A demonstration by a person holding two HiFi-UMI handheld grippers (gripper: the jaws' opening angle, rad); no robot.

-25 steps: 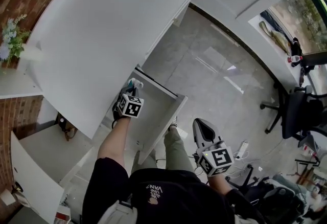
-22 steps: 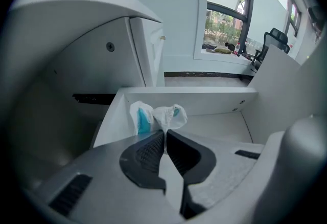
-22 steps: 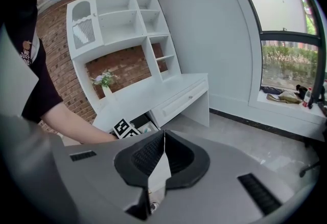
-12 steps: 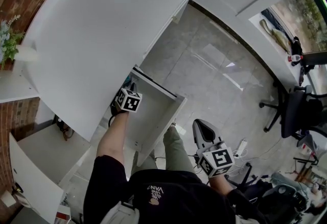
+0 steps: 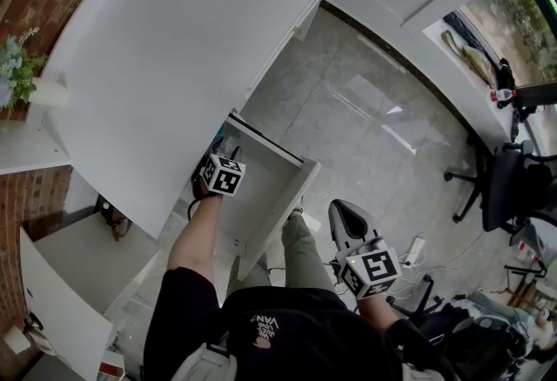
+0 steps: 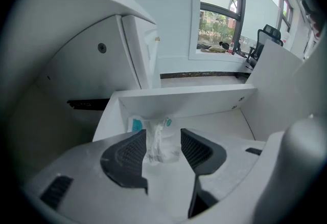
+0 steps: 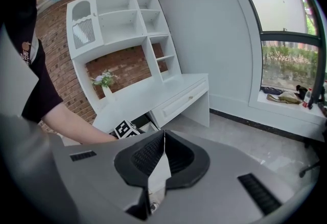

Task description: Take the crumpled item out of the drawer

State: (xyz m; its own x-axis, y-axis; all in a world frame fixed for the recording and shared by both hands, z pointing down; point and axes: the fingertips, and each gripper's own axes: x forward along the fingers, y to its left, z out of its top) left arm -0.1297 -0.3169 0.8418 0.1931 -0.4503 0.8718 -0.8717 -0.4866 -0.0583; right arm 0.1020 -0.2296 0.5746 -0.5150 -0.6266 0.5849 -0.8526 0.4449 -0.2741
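Observation:
The white drawer [image 5: 280, 165] stands pulled out under the desk. A crumpled clear wrapper with teal print [image 6: 156, 142] lies on the drawer floor [image 6: 225, 123] near its far wall. My left gripper [image 6: 163, 135] reaches down into the drawer [image 6: 179, 99], its jaws opening. The wrapper sits between the two pads, which do not press on it. From the head view the left gripper [image 5: 218, 160] hides most of the wrapper. My right gripper [image 5: 348, 218] hangs low at the right, away from the drawer, and its jaws [image 7: 163, 135] are shut with nothing in them.
The white desk top [image 5: 174, 57] overhangs the drawer's back. A second, closed drawer [image 7: 181, 100] is further along the desk. A vase of flowers [image 5: 22, 79] stands by the brick wall. An office chair [image 5: 509, 188] and cables lie at the right on the grey floor.
The left gripper has stayed in the drawer, shifting only slightly toward the desk and back. The right gripper has hardly moved.

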